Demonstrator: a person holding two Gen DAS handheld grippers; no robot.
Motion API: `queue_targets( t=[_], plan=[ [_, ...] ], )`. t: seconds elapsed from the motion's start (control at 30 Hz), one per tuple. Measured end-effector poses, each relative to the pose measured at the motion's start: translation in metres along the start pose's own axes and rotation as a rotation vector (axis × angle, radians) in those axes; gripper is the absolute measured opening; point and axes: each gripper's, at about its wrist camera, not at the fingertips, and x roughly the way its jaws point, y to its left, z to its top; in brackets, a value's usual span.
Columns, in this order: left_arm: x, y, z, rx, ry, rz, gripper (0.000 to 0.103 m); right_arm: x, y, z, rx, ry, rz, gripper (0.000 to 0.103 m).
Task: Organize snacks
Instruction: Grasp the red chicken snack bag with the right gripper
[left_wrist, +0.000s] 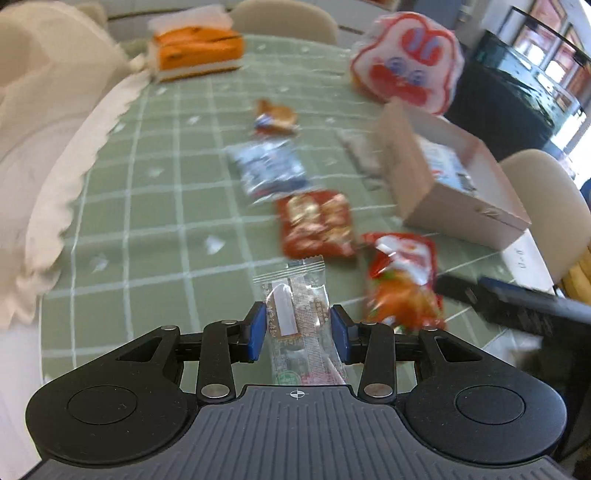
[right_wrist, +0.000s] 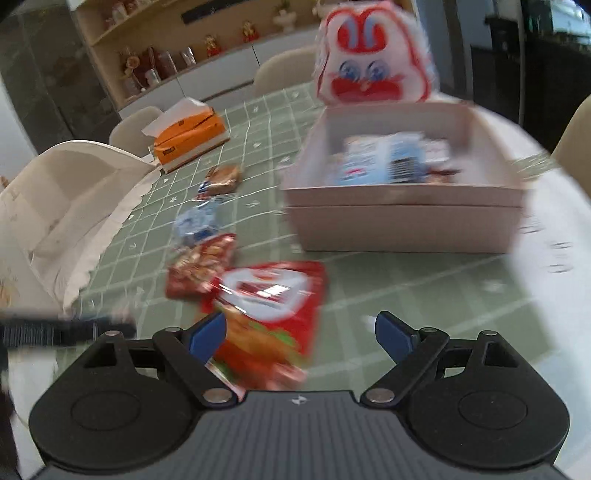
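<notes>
Bright daylight from windows (left_wrist: 554, 48); heavy motion blur both views; fisheye bending at edges; soft shadows

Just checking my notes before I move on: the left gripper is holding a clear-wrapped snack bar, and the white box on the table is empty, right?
Not quite. The left gripper does hold the clear-wrapped snack bar, but the white box is not empty: the right wrist view shows snack packets already lying inside it.
</notes>
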Motion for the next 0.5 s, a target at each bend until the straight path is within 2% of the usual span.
queue_targets(
  t=[0.07,0.23,0.43,0.5],
  plan=[
    [0.001,0.009,-0.005,-0.021,0.001,-0.007,0.043,0.02,0.017,0.006,0.022,0.018,-0.011,0.089],
    [0.006,0.021,-0.013,-0.057,0.008,-0.06,0.043,0.054,0.046,0.007,-0.037,0.07,-0.134,0.09],
    [0.016,0.03,-0.014,-0.092,0.009,-0.11,0.043,0.057,0.053,0.001,-0.137,0.101,-0.17,0.089],
    [0.016,0.032,-0.015,-0.106,0.005,-0.123,0.043,0.055,0.052,0.003,-0.149,0.115,-0.16,0.083]
  ],
)
